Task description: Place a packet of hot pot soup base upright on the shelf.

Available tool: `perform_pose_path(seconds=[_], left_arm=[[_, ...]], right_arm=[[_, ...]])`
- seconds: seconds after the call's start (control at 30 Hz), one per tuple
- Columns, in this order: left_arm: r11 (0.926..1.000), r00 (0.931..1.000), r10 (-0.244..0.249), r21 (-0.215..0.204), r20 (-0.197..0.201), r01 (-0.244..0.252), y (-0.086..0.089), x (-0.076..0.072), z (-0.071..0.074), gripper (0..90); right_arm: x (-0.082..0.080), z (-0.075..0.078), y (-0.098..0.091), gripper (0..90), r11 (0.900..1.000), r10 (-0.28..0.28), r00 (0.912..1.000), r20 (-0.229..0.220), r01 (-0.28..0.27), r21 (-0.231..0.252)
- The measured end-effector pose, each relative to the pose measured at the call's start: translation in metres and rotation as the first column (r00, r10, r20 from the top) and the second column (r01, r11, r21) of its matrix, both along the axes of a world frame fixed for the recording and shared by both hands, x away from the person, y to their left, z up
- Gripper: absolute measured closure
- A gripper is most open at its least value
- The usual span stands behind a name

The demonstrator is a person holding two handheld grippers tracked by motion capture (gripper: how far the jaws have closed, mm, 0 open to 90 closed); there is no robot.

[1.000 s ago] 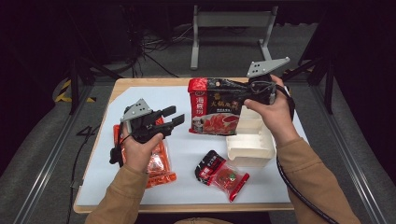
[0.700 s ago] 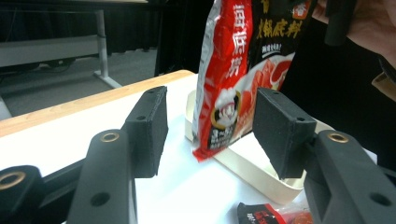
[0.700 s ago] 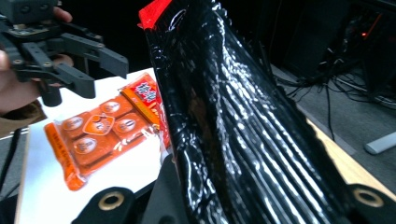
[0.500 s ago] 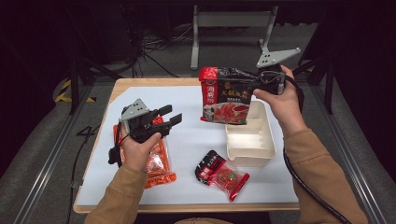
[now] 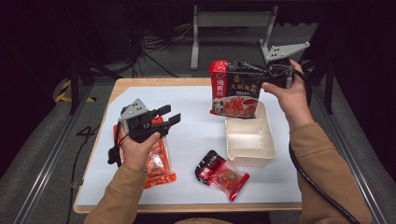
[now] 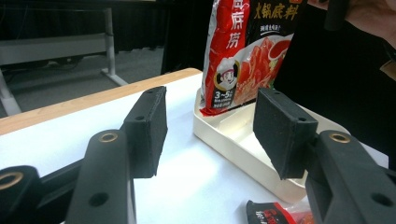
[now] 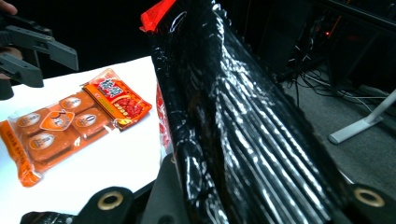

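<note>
A large red and black sauce bag [image 5: 233, 88] hangs upright over the far end of a cream tray [image 5: 247, 135], its lower edge just above the tray. My right gripper [image 5: 264, 77] is shut on the bag's right edge, and the glossy black bag [image 7: 233, 116] is clamped between the jaws in the right gripper view. My left gripper [image 5: 172, 115] stands open and empty at the left, above an orange packet [image 5: 156, 161]. From the left gripper [image 6: 210, 126] the bag [image 6: 243, 60] and the tray [image 6: 233, 135] lie straight ahead.
A small red and black packet [image 5: 222, 175] lies near the front edge, left of the tray. A white mat [image 5: 196, 135] covers the wooden table. The orange packet [image 7: 56, 130] lies flat on it. A metal stand [image 5: 224, 28] is on the floor behind.
My right gripper has carried the bag to the right and a little up, from the middle of the table to over the tray's far end. The left gripper has stayed put.
</note>
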State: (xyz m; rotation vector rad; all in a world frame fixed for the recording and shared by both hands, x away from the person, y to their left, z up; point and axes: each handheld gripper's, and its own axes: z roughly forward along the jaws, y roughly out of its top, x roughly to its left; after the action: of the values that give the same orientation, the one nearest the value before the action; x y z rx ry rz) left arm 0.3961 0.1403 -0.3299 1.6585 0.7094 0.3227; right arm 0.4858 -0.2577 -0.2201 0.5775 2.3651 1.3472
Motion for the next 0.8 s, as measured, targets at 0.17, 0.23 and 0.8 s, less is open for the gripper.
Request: perform_pose_path(seconds=[0.17,0.23,0.8], left_arm=[[1.0000,1.0000,-0.001,0.001,-0.003,0.001,0.000,0.000,0.000,45.8],[1.0000,1.0000,-0.002,0.001,-0.003,0.002,0.000,0.000,0.000,45.9],[1.0000,1.0000,-0.008,0.002,-0.002,0.008,0.000,0.001,-0.001,48.2]], right_arm=[[0.005,0.000,-0.009,81.2,0.9997,-0.025,0.9997,0.001,0.025,0.001],[0.006,0.000,-0.012,81.2,0.9996,-0.029,0.9995,0.006,0.029,0.001],[0.020,-0.006,-0.033,81.2,0.9975,-0.065,0.9978,0.015,0.064,0.028]])
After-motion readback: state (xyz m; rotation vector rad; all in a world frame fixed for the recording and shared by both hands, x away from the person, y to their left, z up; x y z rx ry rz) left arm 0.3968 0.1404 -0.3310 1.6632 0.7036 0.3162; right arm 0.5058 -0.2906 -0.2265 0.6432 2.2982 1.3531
